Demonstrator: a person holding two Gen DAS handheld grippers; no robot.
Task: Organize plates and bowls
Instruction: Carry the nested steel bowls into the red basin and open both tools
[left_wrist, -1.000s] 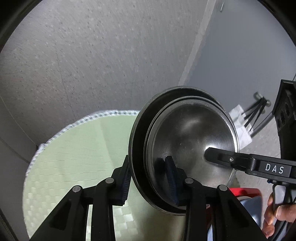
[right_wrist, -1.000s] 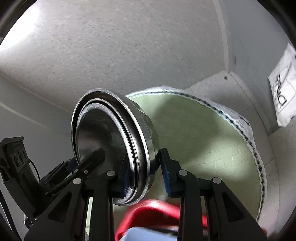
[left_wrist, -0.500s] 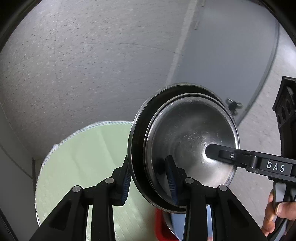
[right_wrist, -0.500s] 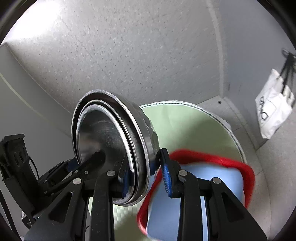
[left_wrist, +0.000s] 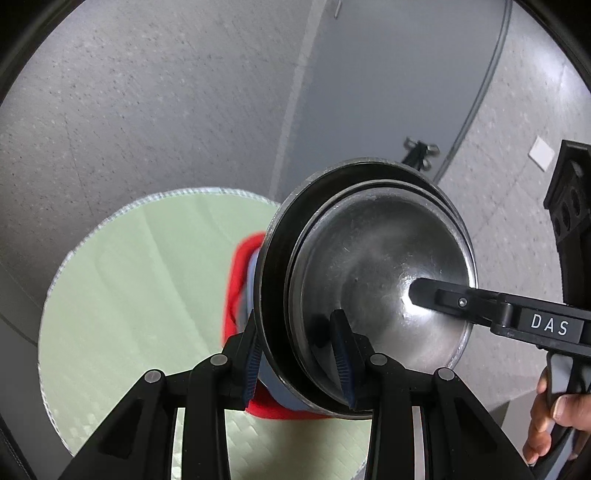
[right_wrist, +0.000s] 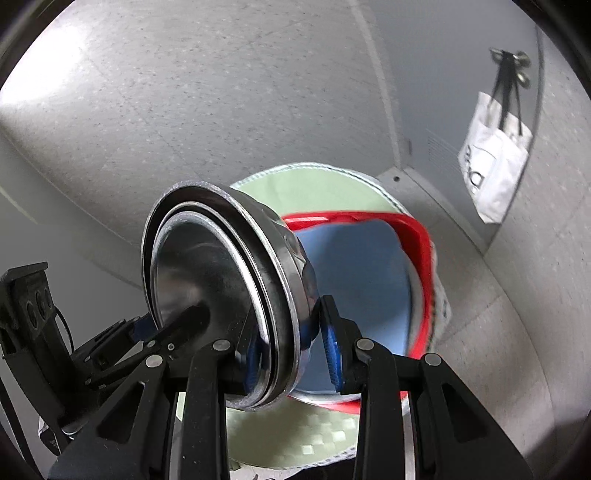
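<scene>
Since the earlier frames, the nested steel bowls have been carried over a red-rimmed blue tub that was barely in view before — it now fills the space behind them on the green mat. Both the left gripper and the right gripper are pinched on the bowls' rim. Lowering into the tub is judged next.
</scene>
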